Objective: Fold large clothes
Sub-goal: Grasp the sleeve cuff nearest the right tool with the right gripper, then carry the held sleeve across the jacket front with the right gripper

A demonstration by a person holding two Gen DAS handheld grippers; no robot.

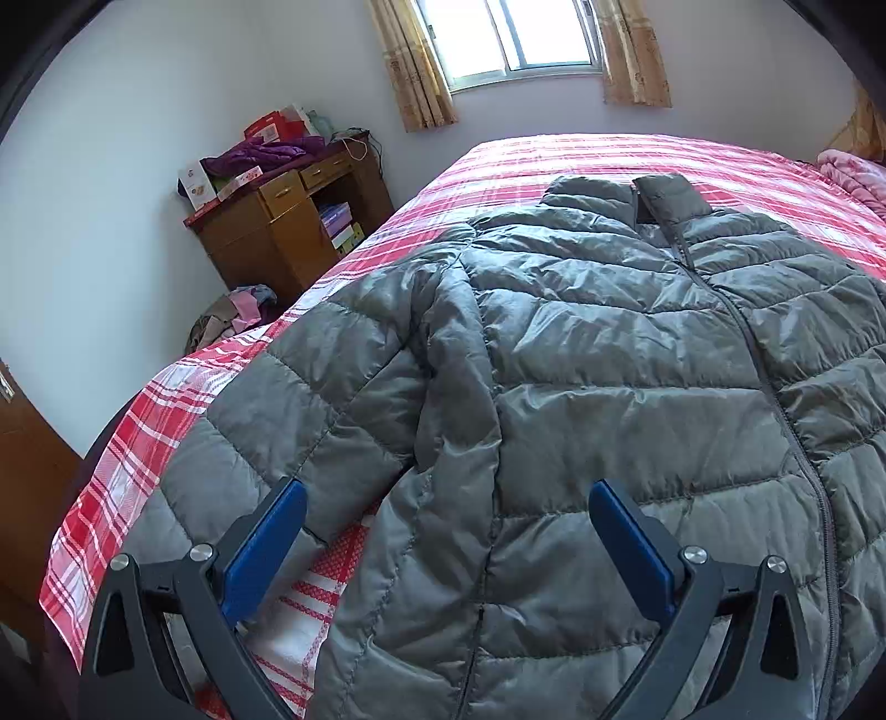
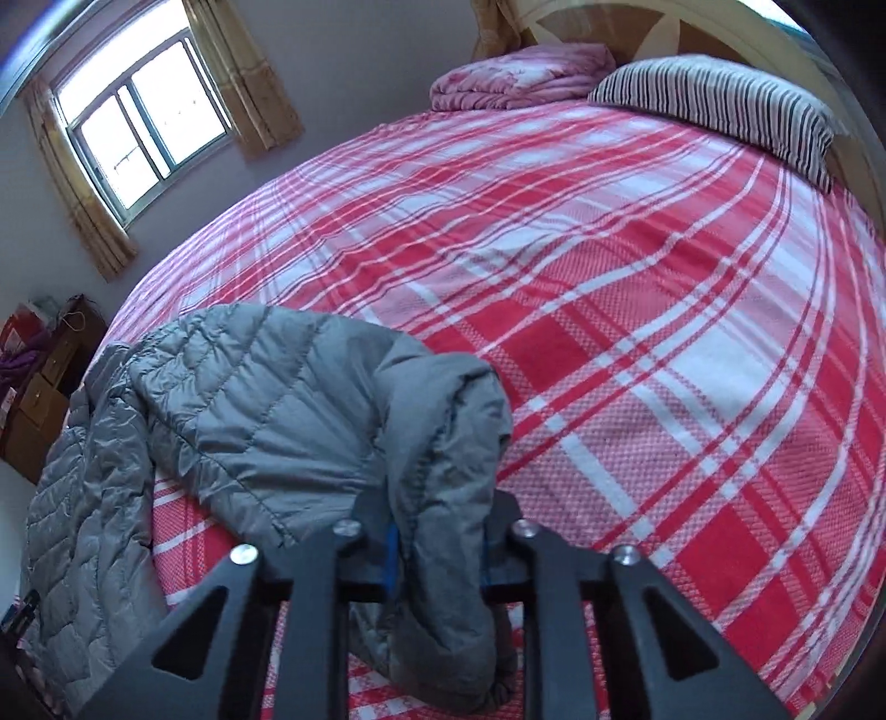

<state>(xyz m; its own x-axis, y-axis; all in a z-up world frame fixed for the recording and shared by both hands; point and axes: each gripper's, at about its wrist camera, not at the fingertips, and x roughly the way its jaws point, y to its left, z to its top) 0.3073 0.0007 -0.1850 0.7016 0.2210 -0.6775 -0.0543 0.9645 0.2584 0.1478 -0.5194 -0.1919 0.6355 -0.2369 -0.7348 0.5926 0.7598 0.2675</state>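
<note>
Grey quilted puffer jacket [image 1: 609,354] flat, front-up on red-white plaid bedspread [image 2: 664,332]. Right gripper [image 2: 437,554] clamped on sleeve [image 2: 443,443]; left gripper [image 1: 448,531] wide open, empty, over jacket's side edge. Carry sleeve across chest, keep it taut.

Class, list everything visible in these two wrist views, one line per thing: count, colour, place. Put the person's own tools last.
Puffer jacket: one, grey, spread on the bed, zipper up.
Jacket sleeve: one, grey, clamped in the right gripper.
Bed sheet: one, red and white plaid, covering the bed.
Pillow: one, black and white striped, at the headboard.
Folded blanket: one, pink, beside the pillow.
Desk: one, brown wood, against the wall, cluttered.
Window: one, tan curtains either side.
Left gripper: blue pads, open above the jacket.
Right gripper: shut on the sleeve.
</note>
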